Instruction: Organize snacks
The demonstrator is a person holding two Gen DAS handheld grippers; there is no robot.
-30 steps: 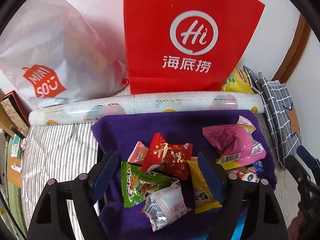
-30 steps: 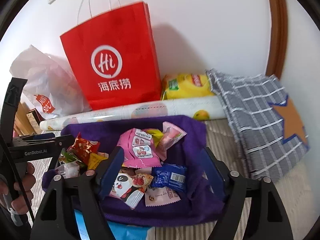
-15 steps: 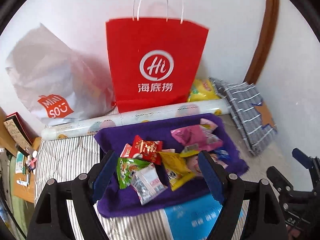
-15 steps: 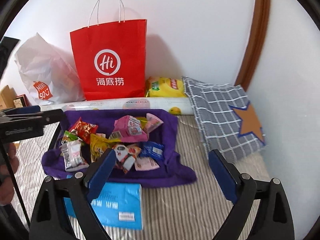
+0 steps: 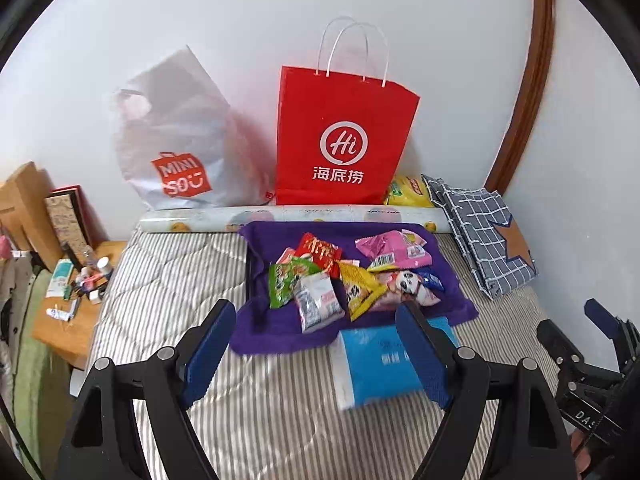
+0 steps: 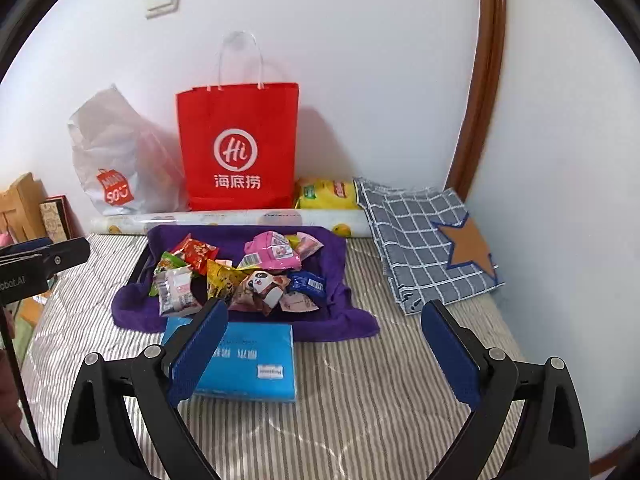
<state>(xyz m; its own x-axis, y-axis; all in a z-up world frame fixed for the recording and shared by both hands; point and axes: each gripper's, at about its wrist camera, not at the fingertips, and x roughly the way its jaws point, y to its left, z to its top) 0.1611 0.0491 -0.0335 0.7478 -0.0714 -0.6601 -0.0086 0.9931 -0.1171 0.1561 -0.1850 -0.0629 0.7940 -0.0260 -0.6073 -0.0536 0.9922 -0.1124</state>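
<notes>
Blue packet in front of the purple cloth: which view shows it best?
The right wrist view. There the blue packet lies mostly clear, its top face and label visible, only its left edge behind one tong finger. In the left wrist view the packet is blurred and partly covered by a finger.

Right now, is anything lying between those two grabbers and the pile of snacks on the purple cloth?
Yes: a blue packet lies on the bedspread just in front of the purple cloth, between the open right gripper and the snacks.
</notes>
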